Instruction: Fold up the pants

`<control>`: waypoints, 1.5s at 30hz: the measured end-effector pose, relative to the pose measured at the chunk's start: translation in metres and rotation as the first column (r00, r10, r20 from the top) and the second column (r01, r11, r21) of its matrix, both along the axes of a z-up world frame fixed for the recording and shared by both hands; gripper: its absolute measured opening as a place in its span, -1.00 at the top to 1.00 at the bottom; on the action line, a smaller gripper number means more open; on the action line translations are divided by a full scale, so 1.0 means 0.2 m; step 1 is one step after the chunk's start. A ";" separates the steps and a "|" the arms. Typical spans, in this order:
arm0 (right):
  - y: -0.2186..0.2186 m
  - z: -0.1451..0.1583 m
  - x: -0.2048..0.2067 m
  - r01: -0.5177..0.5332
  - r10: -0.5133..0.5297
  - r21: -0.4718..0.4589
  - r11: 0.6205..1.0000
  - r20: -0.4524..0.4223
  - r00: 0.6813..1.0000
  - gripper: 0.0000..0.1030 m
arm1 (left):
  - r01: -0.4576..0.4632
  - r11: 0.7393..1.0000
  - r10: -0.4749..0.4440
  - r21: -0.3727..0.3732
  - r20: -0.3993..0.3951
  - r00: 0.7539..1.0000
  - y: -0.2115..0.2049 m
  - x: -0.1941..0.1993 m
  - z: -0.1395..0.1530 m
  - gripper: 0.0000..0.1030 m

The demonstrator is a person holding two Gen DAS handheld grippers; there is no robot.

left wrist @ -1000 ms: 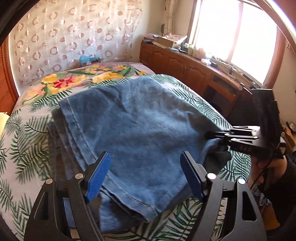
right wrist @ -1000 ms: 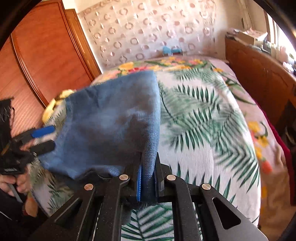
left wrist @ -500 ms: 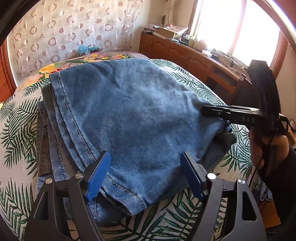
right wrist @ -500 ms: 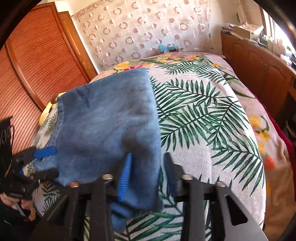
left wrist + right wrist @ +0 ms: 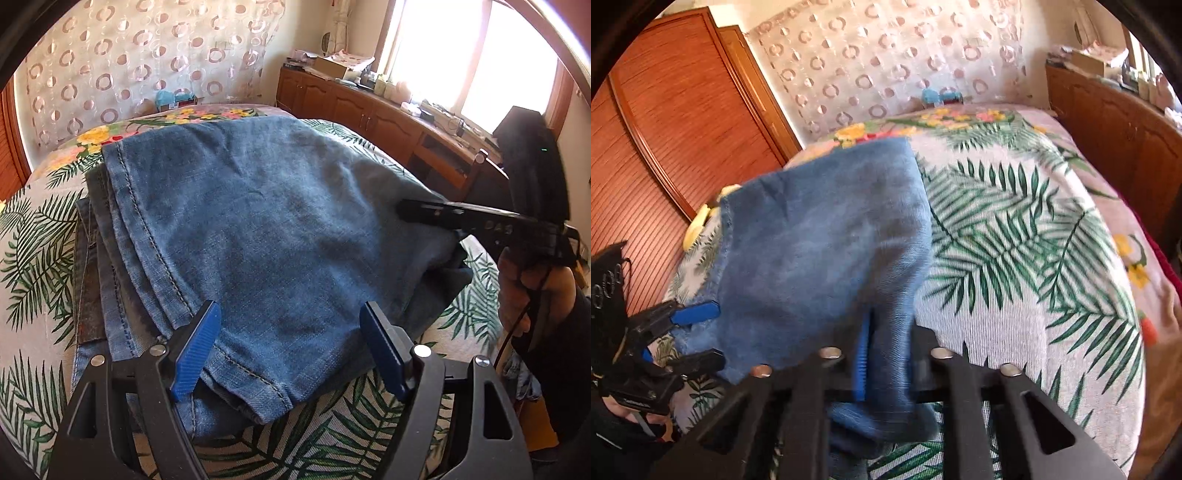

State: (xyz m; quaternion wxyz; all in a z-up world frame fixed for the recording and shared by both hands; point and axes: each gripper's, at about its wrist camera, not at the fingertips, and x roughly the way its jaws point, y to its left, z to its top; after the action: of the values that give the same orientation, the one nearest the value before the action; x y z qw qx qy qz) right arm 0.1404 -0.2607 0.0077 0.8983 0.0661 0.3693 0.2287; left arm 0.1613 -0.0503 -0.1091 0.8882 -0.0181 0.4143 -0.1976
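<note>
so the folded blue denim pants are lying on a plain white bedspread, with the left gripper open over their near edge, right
Not quite: the bedspread is not plain white. It is printed with green palm leaves and colourful flowers, as the left wrist view shows. The rest holds: the folded blue denim pants lie on it, and the left gripper is open over their near edge.

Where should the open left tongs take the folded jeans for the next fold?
Probably the near hem corner of the jeans, approached from the near bed edge. That stitched edge lies between the open left tongs, thin enough to pinch, while the right tongs are closed on the opposite near edge.
</note>
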 end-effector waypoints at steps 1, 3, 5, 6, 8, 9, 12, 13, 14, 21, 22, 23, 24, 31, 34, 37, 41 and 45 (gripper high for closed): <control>0.01 0.03 -0.02 -0.009 0.009 0.003 1.000 0.021 1.000 0.78 | -0.004 1.000 0.004 -0.011 -0.003 1.000 0.01 -0.01 0.01 -0.52; 0.04 0.09 -0.06 -0.032 0.032 0.000 0.999 0.061 0.998 0.78 | -0.017 1.000 0.017 -0.023 0.002 1.000 0.04 -0.02 0.04 -0.52; 0.08 0.16 -0.11 -0.059 0.059 -0.004 0.998 0.099 0.993 0.79 | -0.031 0.999 0.032 -0.022 0.025 0.999 0.07 -0.04 0.07 -0.52; 0.11 0.18 -0.13 -0.073 0.074 -0.009 0.997 0.116 0.990 0.79 | -0.039 0.999 0.040 -0.022 0.035 0.999 0.09 -0.05 0.09 -0.52; 0.18 0.24 -0.17 -0.108 0.109 -0.019 0.994 0.149 0.983 0.79 | -0.067 0.997 0.068 -0.030 0.060 0.996 0.14 -0.09 0.13 -0.52; 0.20 0.25 -0.19 -0.123 0.125 -0.023 0.992 0.159 0.979 0.79 | -0.080 0.996 0.082 -0.034 0.071 0.994 0.18 -0.11 0.15 -0.52; 0.30 0.29 -0.24 -0.178 0.182 -0.038 0.983 0.186 0.966 0.79 | -0.119 0.992 0.123 -0.042 0.110 0.986 0.28 -0.18 0.20 -0.52; 0.34 0.30 -0.25 -0.194 0.199 -0.043 0.980 0.193 0.961 0.79 | -0.130 0.991 0.134 -0.044 0.121 0.984 0.31 -0.21 0.21 -0.52; 0.37 0.30 -0.26 -0.211 0.217 -0.047 0.976 0.198 0.956 0.79 | -0.149 0.988 0.153 -0.046 0.133 0.979 0.35 -0.24 0.23 -0.52; 0.65 0.26 -0.32 -0.331 0.342 -0.084 0.940 0.209 0.916 0.79 | -0.246 0.968 0.249 -0.041 0.191 0.949 0.57 -0.41 0.29 -0.52; 0.69 0.25 -0.32 -0.345 0.356 -0.088 0.934 0.202 0.912 0.79 | -0.253 0.967 0.256 -0.039 0.196 0.947 0.59 -0.43 0.29 -0.52; 0.75 0.23 -0.30 -0.357 0.368 -0.089 0.930 0.190 0.910 0.79 | -0.263 0.964 0.264 -0.036 0.204 0.943 0.62 -0.45 0.30 -0.52; 0.79 0.21 -0.28 -0.372 0.381 -0.083 0.925 0.171 0.909 0.79 | -0.275 0.961 0.274 -0.027 0.215 0.937 0.64 -0.47 0.32 -0.52; 1.03 0.13 -0.19 -0.408 0.421 -0.134 0.903 0.095 0.902 0.79 | -0.334 0.942 0.328 -0.022 0.262 0.908 0.76 -0.59 0.37 -0.52; 1.10 0.09 -0.14 -0.408 0.419 -0.134 0.903 0.060 0.906 0.79 | -0.344 0.939 0.339 -0.025 0.259 0.904 0.79 -0.60 0.35 -0.52; 1.12 0.06 -0.09 -0.415 0.422 -0.123 0.901 0.031 0.906 0.79 | -0.342 0.940 0.336 -0.022 0.253 0.907 0.78 -0.61 0.33 -0.52; 1.07 0.13 -0.07 -0.414 0.417 -0.067 0.908 0.027 0.909 0.73 | -0.332 0.943 0.328 -0.022 0.240 0.914 0.77 -0.57 0.31 -0.52; 0.98 0.23 -0.13 -0.388 0.396 -0.095 0.917 0.087 0.914 0.34 | -0.324 0.946 0.320 -0.021 0.232 0.919 0.75 -0.55 0.29 -0.52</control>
State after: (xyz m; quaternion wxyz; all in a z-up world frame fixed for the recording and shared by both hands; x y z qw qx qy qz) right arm 0.1135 -0.0638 0.0538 0.8542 -0.0554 0.3358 0.3931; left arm 0.0514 0.0988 -0.0512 0.9511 -0.0545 0.3006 -0.0458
